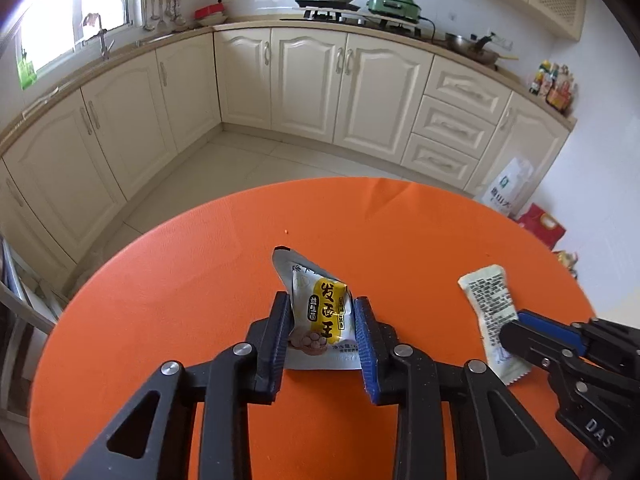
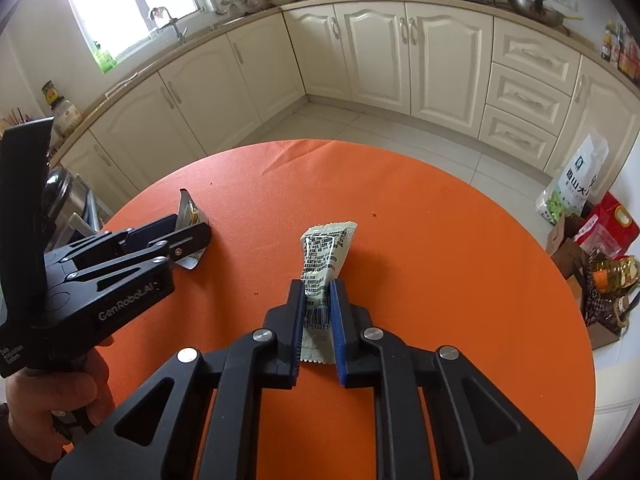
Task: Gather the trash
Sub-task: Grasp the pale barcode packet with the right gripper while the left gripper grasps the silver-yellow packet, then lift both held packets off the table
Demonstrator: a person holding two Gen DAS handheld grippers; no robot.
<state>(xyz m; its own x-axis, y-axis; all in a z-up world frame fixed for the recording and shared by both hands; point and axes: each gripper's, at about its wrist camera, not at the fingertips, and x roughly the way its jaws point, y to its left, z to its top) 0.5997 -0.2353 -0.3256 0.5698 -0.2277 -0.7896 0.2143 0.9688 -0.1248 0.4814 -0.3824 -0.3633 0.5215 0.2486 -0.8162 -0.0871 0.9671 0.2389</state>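
yellow-and-white snack wrapper [image 1: 320,316] sits at centre low in the left wrist view, standing crumpled on the orange desk [image 1: 200,300], caught between the pads of the left tool [image 1: 322,334]; jaws narrowed on it and pressing both sides, so it reads as gripped. pale green sachet [image 2: 326,264] lies at centre of the right wrist view, its printed lower end pinched by the right tool [image 2: 318,320], jaws nearly closed on the thin film, far end free and resting on the desk. in the left view the same sachet shows at lower right, well apart from the snack wrapper. a hand [image 2: 52,396] holds the left tool's handle at lower left of the right view. a few crumbs [image 2: 374,213] dot the cloth. kitchen cabinets [image 1: 304,84] and tiled floor fill the upper frame; bags and boxes [image 2: 592,232] sit on the floor at right. no bin is clearly in sight. judgement: step in hand is securing both pieces for lift. to do it well, keep both grips firm, raise straight up so the loose ends clear the cloth without dragging, and keep the two tools apart. light film can slip, so lift gently, without jerks.
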